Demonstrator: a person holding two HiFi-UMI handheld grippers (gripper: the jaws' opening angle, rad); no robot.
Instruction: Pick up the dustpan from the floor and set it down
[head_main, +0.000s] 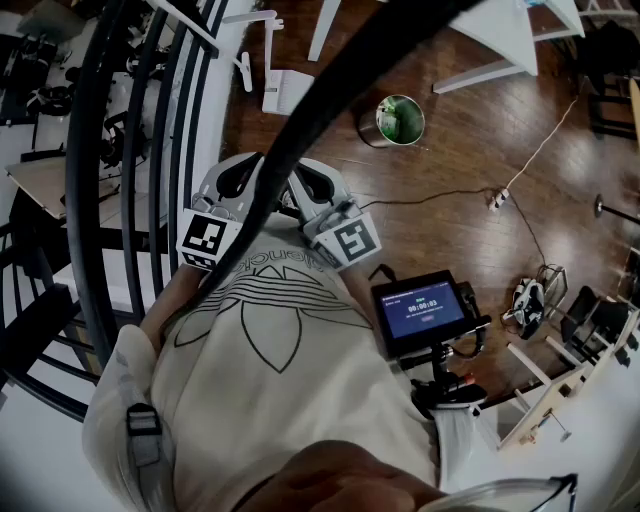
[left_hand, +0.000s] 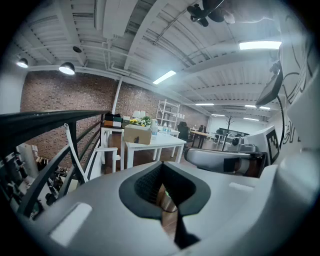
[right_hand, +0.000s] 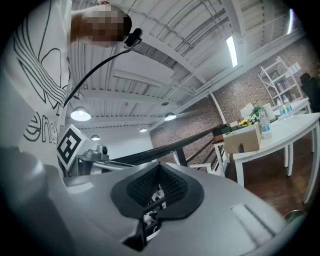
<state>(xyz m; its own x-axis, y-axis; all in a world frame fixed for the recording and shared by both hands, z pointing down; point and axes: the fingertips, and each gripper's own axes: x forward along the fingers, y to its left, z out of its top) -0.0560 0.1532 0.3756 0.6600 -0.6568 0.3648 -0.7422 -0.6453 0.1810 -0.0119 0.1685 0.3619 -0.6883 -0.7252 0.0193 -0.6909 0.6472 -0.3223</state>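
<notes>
No dustpan shows in any view. In the head view I hold both grippers close together against my chest, pointing out over the wooden floor. My left gripper (head_main: 240, 172) is beside the black railing, and its marker cube (head_main: 210, 238) faces up. My right gripper (head_main: 312, 178) is just to its right. In the left gripper view, the left gripper (left_hand: 167, 194) has its jaws together with nothing between them. The right gripper (right_hand: 154, 198) in its own view also has its jaws together and holds nothing. Each gripper view shows the other gripper alongside.
A black stair railing (head_main: 100, 200) runs down the left. On the floor stand a metal bin with a green liner (head_main: 400, 120) and white tables (head_main: 500, 40), and a cable with a plug strip (head_main: 497, 198) lies there. A small screen (head_main: 422, 310) hangs at my chest. A cardboard box (left_hand: 137, 134) sits on a white table.
</notes>
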